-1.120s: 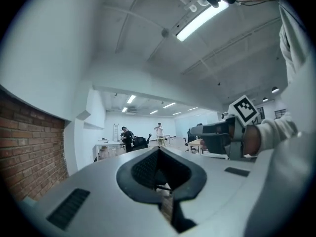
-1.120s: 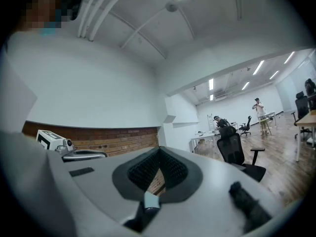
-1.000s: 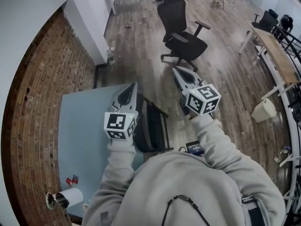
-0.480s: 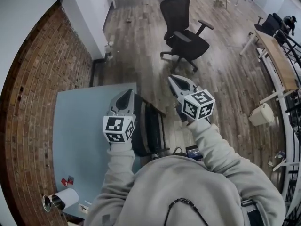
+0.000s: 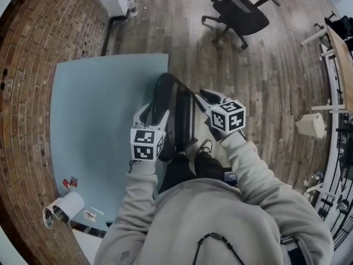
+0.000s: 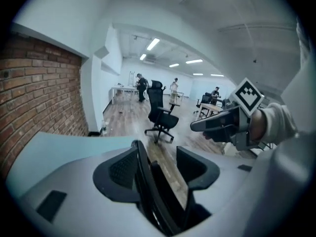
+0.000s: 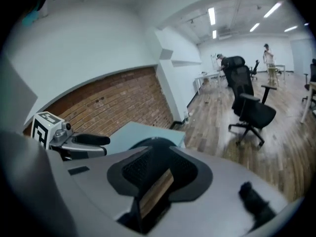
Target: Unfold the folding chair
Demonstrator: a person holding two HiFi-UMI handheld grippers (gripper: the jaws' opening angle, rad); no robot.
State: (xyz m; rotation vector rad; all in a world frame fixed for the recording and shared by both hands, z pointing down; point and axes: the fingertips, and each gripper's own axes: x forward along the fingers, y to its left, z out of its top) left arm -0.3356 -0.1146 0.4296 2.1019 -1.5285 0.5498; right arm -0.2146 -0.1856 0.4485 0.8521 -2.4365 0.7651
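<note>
Chair (image 5: 183,112) (folded, black) partly hidden by person (image 5: 220,220).

Black office chair (image 5: 242,12) stands on wood floor (image 5: 276,81), well apart from light blue surface (image 5: 99,115). Brick wall (image 5: 27,65) runs along the left. White roll (image 5: 65,208) lies on its side at surface's near corner, small red item (image 5: 70,182) near it. White bin (image 5: 310,125) at right, near desk (image 5: 343,48). Distant people (image 6: 141,84) in the background.
</note>
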